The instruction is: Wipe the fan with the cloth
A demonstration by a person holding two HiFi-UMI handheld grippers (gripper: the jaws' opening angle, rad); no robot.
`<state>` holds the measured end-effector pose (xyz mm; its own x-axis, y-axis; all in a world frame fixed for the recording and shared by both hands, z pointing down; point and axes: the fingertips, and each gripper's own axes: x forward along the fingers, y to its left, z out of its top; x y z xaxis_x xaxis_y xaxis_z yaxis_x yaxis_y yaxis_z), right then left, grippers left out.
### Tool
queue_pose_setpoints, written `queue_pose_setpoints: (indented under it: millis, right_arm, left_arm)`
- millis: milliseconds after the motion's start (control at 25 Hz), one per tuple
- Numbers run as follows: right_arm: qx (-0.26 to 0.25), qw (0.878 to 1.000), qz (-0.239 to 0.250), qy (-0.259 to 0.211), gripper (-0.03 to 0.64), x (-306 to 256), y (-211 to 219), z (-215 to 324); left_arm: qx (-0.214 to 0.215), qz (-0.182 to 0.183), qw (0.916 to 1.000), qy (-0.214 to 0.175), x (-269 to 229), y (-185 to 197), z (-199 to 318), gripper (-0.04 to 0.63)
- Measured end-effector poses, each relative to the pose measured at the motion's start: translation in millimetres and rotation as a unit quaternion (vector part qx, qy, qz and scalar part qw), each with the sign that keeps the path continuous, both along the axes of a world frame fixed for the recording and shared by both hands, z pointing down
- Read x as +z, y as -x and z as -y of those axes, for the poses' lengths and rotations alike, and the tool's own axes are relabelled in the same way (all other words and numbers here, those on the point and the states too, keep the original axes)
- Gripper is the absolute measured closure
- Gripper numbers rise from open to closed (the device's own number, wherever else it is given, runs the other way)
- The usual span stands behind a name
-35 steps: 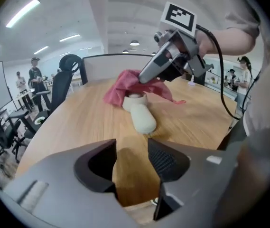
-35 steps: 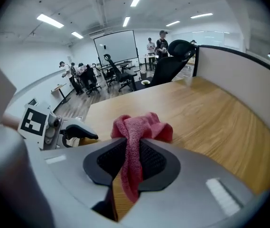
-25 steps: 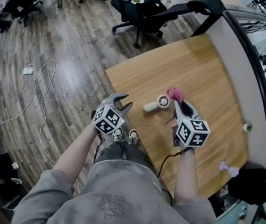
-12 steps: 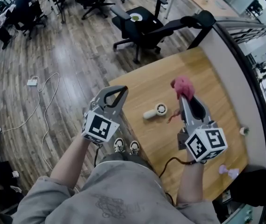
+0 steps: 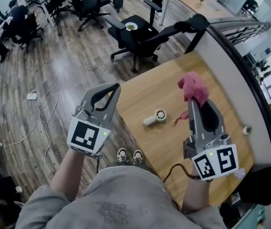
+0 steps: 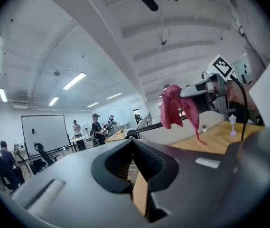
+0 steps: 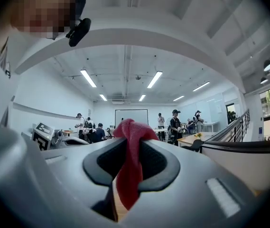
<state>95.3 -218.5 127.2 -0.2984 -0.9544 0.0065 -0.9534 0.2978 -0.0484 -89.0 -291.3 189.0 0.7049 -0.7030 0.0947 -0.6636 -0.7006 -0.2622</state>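
A small white hand-held fan (image 5: pixel 155 117) lies flat on the wooden table (image 5: pixel 145 92), far below both grippers. My right gripper (image 5: pixel 193 102) is raised level above the table and shut on a pink cloth (image 5: pixel 194 88), which bunches over its tips and hangs down between the jaws (image 7: pixel 130 161). My left gripper (image 5: pixel 116 86) is raised off the table's left edge, over the floor. Its jaws have just closed and are shut with nothing between them (image 6: pixel 133 142). In the left gripper view the cloth (image 6: pixel 172 110) dangles from the right gripper (image 6: pixel 205 88).
Black office chairs (image 5: pixel 137 35) stand past the table's far edge. A white cable and plug (image 5: pixel 32 96) lie on the wood floor at left. A small round green-and-white object (image 5: pixel 246 130) sits near the table's right rim. People stand in the background (image 7: pixel 175 122).
Both grippers have risen well above the table. The right one lifted the pink cloth away from beside the fan. The left jaws went from open to shut.
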Motion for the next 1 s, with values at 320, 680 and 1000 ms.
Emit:
queue_pose_setpoints:
  millis: [320, 680, 1000]
  right_arm:
    - [0.022, 0.999, -0.003, -0.023, 0.534, -4, -8, -28]
    - [0.027, 0.998, -0.003, 0.054, 0.534, 55, -10, -35]
    - [0.03, 0.996, 0.004, 0.08, 0.534, 75, -9, -39]
  left_arm:
    - [-0.026, -0.053, 0.9979, 0.027, -25, 25, -15, 0.594]
    - [-0.031, -0.002, 0.9978, 0.058, 25, 22, -31, 0.594]
    - [-0.026, 0.004, 0.9982, 0.053, 22, 21, -35, 0.594]
